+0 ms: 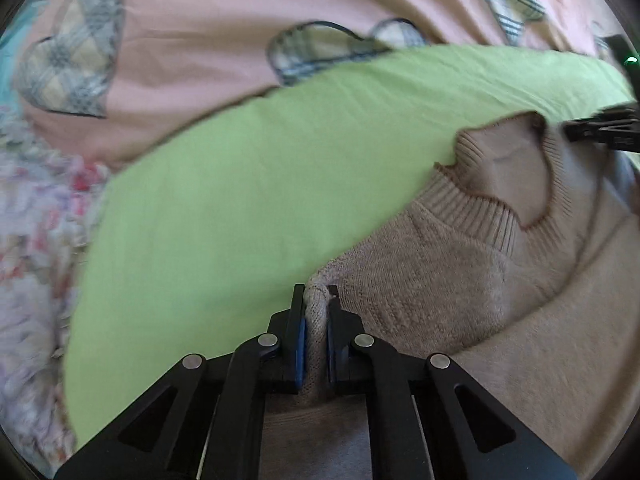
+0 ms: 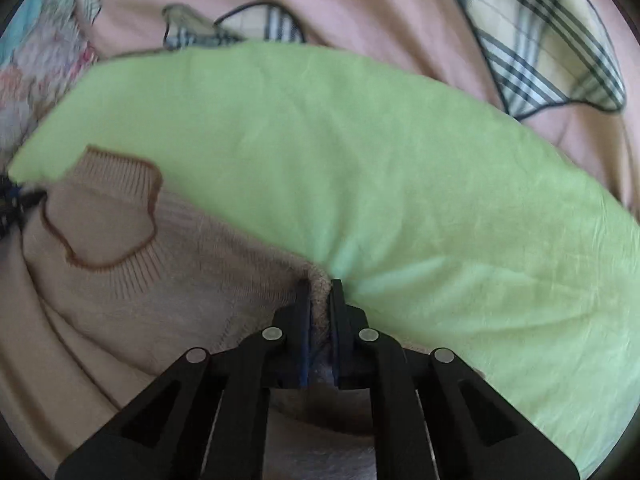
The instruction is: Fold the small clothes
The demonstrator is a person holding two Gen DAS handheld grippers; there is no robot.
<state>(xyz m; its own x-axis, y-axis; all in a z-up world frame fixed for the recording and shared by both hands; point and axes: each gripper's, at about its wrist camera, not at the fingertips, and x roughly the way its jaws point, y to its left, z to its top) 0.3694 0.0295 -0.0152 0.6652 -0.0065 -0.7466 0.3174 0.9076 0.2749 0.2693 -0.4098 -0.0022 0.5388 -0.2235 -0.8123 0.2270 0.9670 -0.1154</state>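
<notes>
Nearest each camera, the left gripper point(image 1: 316, 300) and right gripper point(image 2: 320, 296) each have their jaws clamped on a bunched shoulder edge of the one beige sweater point(image 1: 460, 280). A pinch on either side of the ribbed collar point(image 1: 480, 216) probably serves to hold the top edge taut and level for a fold. The sweater lies on a single green cloth point(image 1: 260, 180), likely a folding surface. Beyond that is pink bedding point(image 1: 200, 40) with plaid heart patches, three of them visible from the left wrist.
</notes>
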